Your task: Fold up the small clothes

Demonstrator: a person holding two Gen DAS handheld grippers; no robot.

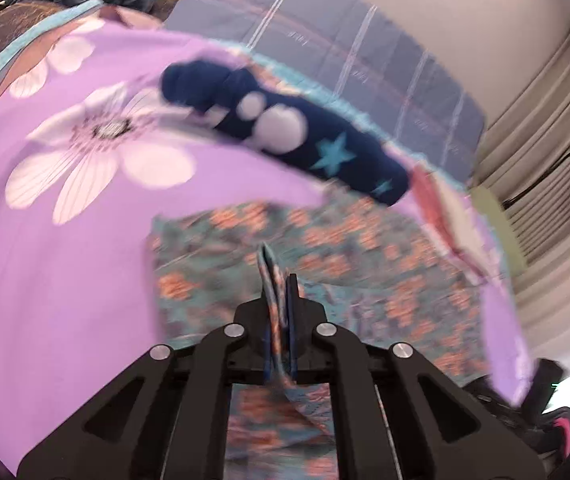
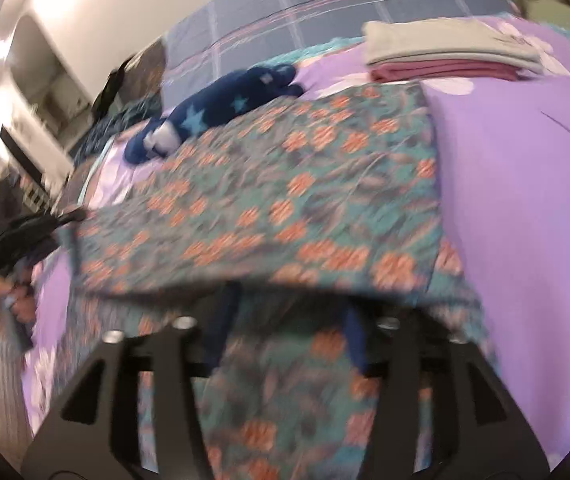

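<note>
- Floral teal-and-orange cloth (image 1: 325,248) lay spread on the purple bedsheet (image 1: 45,280), a fold clenched between the left gripper (image 1: 281,292) fingers.
- Right gripper (image 2: 289,320) fingers stood spread apart beneath the cloth's lifted edge.
- Farther off lay a navy star-patterned garment (image 2: 221,108) and a folded stack (image 2: 445,52).

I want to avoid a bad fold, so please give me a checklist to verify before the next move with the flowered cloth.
1. Left gripper shut on the flowered cloth: ok.
2. Right gripper holding the cloth: cannot tell; the jaws stand apart and the cloth edge covers the fingertips.
3. Cloth lying flat on the purple bedsheet: cannot tell, both views are blurred.
4. Navy star garment apart from the cloth: not ok, it sits at its far edge.
5. Folded stack away from the cloth: cannot tell; its near edge seems to meet the cloth's corner.
</note>
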